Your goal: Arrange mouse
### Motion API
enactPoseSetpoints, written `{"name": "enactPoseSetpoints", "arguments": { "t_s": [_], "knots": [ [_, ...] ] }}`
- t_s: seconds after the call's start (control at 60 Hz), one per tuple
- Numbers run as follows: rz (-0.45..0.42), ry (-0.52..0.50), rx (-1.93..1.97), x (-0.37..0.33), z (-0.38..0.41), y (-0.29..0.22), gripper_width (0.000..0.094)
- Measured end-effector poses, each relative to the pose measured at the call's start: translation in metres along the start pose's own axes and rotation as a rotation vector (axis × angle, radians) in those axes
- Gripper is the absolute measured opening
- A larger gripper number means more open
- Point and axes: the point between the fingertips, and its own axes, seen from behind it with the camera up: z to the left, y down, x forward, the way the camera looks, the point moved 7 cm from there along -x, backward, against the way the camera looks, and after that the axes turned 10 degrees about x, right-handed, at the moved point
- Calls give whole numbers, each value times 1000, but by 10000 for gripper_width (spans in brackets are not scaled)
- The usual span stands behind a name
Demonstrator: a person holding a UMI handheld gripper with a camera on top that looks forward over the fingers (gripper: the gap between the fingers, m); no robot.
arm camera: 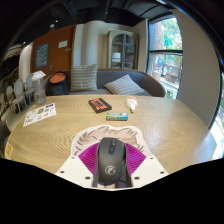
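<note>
Fingers (112, 165) clamped on dark grey computer mouse (110, 160), magenta pads against both its sides, just above round pale wooden surface (160, 125); pickup judged done, placement outstanding. Beyond, well apart: red-and-black flat box (99, 104), small green packet (118, 116), white rounded object (132, 103), printed leaflet (41, 114); path ahead unobstructed.
</note>
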Motion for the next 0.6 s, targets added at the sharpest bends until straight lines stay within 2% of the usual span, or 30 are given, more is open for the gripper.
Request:
{"name": "enactPoseSetpoints", "arguments": {
  "t_s": [0.1, 0.133, 0.283, 0.317, 0.383, 0.433, 0.6],
  "knots": [
    [49, 13, -22, 13, -6, 11, 383],
    [33, 19, -47, 13, -7, 10, 391],
    [67, 17, -86, 14, -8, 14, 525],
    [75, -10, -73, 10, -6, 14, 617],
    [64, -64, -31, -6, -5, 13, 867],
    [45, -98, 10, -22, -11, 13, 844],
    [-26, -184, 86, -89, -34, 23, 860]
  ]
}}
